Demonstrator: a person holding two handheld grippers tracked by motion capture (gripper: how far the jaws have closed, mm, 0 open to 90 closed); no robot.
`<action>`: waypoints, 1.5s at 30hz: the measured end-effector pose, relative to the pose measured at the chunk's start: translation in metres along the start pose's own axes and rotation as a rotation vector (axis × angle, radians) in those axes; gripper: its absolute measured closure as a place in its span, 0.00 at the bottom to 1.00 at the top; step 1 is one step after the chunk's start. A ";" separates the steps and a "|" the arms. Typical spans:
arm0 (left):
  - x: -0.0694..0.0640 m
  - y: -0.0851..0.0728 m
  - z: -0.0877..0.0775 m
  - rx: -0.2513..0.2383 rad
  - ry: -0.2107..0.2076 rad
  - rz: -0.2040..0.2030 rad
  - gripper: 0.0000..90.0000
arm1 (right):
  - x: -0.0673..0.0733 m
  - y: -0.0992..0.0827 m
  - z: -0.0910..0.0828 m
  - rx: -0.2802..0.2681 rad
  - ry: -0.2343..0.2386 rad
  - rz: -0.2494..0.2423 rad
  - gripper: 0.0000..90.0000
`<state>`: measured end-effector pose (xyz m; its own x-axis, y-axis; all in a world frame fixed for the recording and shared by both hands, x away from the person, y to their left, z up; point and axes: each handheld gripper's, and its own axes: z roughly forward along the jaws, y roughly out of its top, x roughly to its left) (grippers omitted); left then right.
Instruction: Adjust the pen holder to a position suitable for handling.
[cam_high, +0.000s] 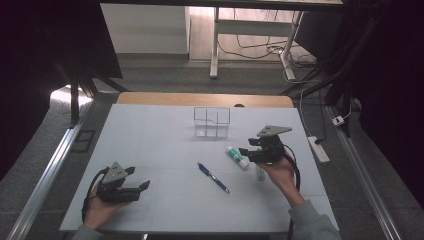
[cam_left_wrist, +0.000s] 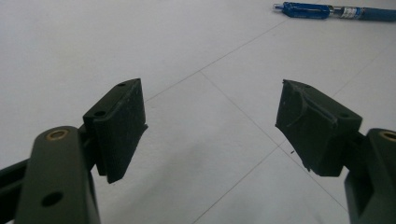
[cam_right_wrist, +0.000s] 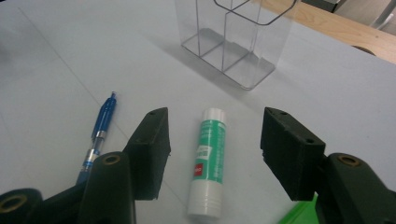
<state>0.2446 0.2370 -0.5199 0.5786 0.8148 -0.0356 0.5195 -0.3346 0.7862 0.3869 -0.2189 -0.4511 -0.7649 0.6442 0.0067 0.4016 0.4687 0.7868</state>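
Lining up the right tool (cam_right_wrist: 212, 149), jaws wide and empty, over the glue stick (cam_right_wrist: 209, 158) lying flat on the desk (cam_high: 150, 145) beside the pen (cam_right_wrist: 99, 135); next: drop, pinch it, carry to the clear organizer (cam_right_wrist: 233, 42); left tool (cam_left_wrist: 210, 126) wide, idle.

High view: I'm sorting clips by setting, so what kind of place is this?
Probably a lab or workshop set up for recording tabletop work. A white-covered table stands on grey carpet, bare desk frames with loose cables stand behind it, and a power strip lies on the floor.
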 end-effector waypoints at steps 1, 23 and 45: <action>0.000 0.000 0.000 0.001 0.000 0.001 0.27 | 0.003 0.000 -0.002 0.002 0.007 -0.001 0.46; 0.001 0.001 0.003 0.001 -0.008 -0.001 0.26 | 0.031 -0.005 -0.007 0.067 0.073 -0.020 0.46; -0.005 0.001 0.004 0.009 -0.008 0.019 0.26 | 0.067 -0.003 0.004 0.164 0.135 -0.099 0.44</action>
<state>0.2449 0.2309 -0.5209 0.5936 0.8043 -0.0260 0.5143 -0.3543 0.7810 0.3362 -0.1744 -0.4560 -0.8605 0.5087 0.0259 0.3896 0.6246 0.6768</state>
